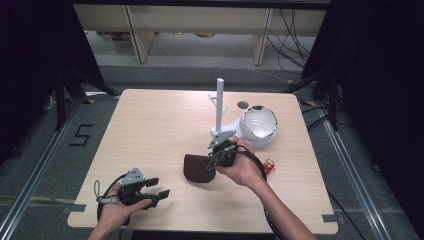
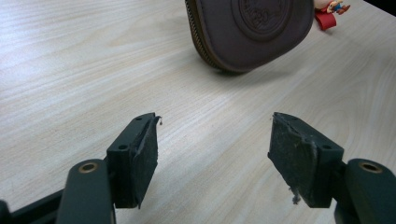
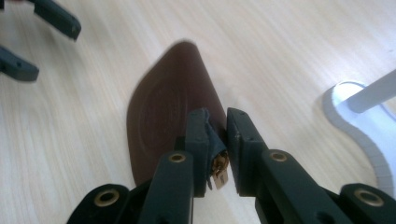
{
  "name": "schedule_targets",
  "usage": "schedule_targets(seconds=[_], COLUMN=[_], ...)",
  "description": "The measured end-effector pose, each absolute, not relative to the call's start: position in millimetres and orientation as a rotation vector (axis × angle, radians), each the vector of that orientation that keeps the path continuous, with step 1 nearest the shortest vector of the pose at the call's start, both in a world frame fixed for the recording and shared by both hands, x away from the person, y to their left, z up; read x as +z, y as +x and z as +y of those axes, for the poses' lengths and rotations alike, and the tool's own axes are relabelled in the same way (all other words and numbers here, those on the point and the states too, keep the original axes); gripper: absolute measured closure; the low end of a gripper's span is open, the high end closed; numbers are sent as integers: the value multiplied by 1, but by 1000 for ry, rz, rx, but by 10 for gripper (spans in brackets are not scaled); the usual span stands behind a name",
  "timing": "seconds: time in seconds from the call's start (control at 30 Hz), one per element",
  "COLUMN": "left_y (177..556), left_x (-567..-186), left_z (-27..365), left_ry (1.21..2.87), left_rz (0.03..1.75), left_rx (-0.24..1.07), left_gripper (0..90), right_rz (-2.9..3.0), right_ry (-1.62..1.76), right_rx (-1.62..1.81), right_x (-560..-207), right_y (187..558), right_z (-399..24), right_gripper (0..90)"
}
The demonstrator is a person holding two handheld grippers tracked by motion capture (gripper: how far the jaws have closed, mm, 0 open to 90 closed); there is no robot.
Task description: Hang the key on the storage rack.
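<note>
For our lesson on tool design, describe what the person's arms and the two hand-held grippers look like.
Both forearms are bare, with no sleeves showing. The left hand-held gripper is black, topped by a grey three-cornered plate, with a black cable looping behind it. Its two jaws carry flat dark pads, worn and frayed at the edges, and brass-coloured rivets at the joints. The right hand-held gripper is built alike: black body, grey plate, black trailing cable.

Left gripper (image 1: 161,192) low, jaws wide apart; right gripper (image 1: 216,159) raised, jaws nearly closed, pinching
</note>
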State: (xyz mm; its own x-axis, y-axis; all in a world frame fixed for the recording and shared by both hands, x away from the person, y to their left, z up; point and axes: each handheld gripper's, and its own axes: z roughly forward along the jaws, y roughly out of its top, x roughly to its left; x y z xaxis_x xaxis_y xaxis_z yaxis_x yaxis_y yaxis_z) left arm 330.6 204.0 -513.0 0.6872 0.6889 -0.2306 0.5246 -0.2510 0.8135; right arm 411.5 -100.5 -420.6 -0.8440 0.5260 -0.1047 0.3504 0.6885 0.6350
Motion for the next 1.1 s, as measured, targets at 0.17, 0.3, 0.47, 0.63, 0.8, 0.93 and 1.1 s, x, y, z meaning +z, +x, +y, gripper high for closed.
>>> schedule_targets(seconds=[0.17, 0.3, 0.47, 0.63, 0.8, 0.93, 1.1], left_y=[331, 332, 332, 332, 333, 333, 333], left_x=[-516, -518, -519, -518, -518, -518, -518], left_z=[203, 203, 205, 205, 206, 206, 206], left_ry=[1922, 1911, 1909, 1903, 1910, 1911, 1901], left_rz=[939, 943, 945, 956, 956, 961, 968], left_rx=[196, 200, 201, 193, 203, 206, 212], left_gripper=[317, 317, 317, 317, 317, 316, 316], right_rz=[2627, 2627, 2597, 2564, 2524, 2507, 2484], right_ry=[700, 688, 721, 700, 741, 784, 811], right_rx=[905, 929, 949, 927, 946, 947, 943], right_x=[-414, -411, -399, -389, -381, -374, -366], right_y=[415, 418, 420, 424, 425, 424, 427], right_z=[-105, -107, -111, -122, -132, -141, -155], right_gripper=[809, 811, 811, 811, 811, 812, 812])
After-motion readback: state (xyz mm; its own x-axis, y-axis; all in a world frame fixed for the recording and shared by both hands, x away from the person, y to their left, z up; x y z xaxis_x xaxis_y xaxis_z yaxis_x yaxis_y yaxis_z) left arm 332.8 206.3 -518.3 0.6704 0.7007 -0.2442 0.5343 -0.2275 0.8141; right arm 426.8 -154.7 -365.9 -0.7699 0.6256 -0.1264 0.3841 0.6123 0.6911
